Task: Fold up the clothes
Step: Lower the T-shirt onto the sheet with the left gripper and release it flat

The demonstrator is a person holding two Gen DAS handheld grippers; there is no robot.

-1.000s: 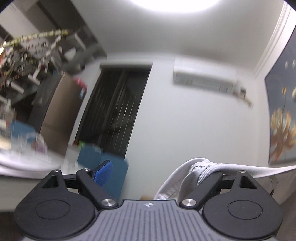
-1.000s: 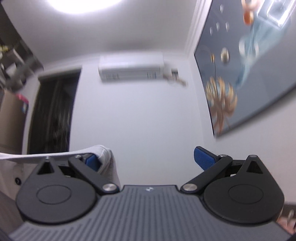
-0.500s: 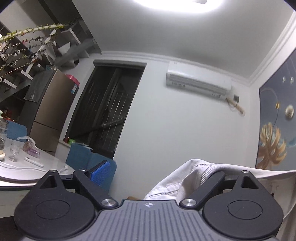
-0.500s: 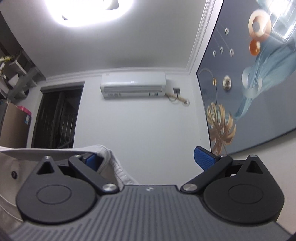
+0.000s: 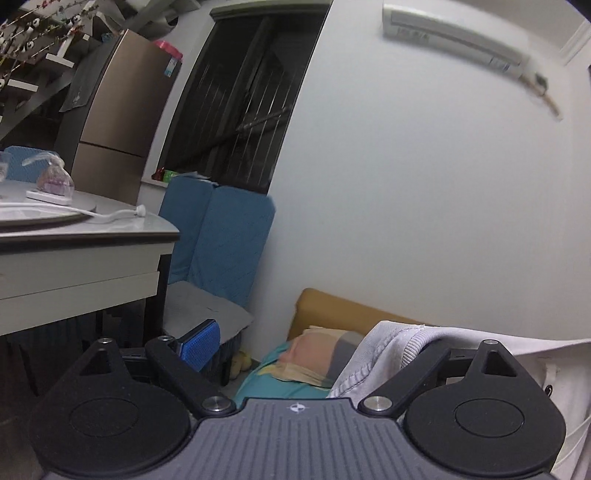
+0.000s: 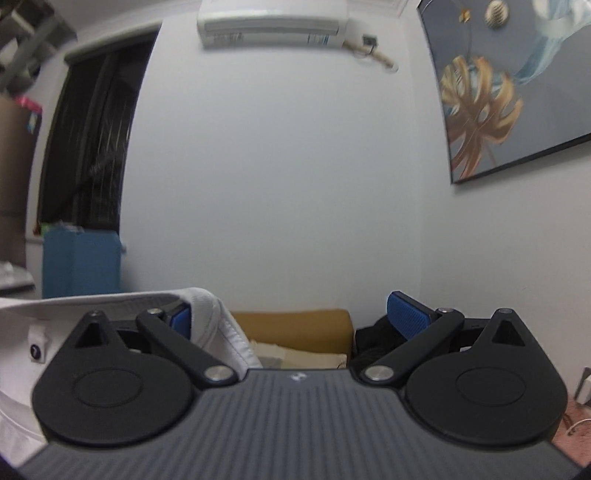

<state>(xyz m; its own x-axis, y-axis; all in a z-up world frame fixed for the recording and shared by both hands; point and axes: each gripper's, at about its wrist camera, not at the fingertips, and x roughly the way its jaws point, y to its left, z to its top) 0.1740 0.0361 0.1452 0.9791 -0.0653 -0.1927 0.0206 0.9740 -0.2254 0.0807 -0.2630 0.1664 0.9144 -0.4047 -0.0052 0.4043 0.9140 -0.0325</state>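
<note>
White garment [image 5: 399,341] draped over inner finger of each gripper, both jaws wide open, gripping nothing.

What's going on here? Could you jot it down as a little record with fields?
setting: a room, both cameras facing a white wall
garment: white top, stretched between the two claws
left claw: wide open, cloth draped over its right finger
right claw: wide open, cloth draped over its left finger
on wall: air conditioner, painting
fold: not yet made
</note>
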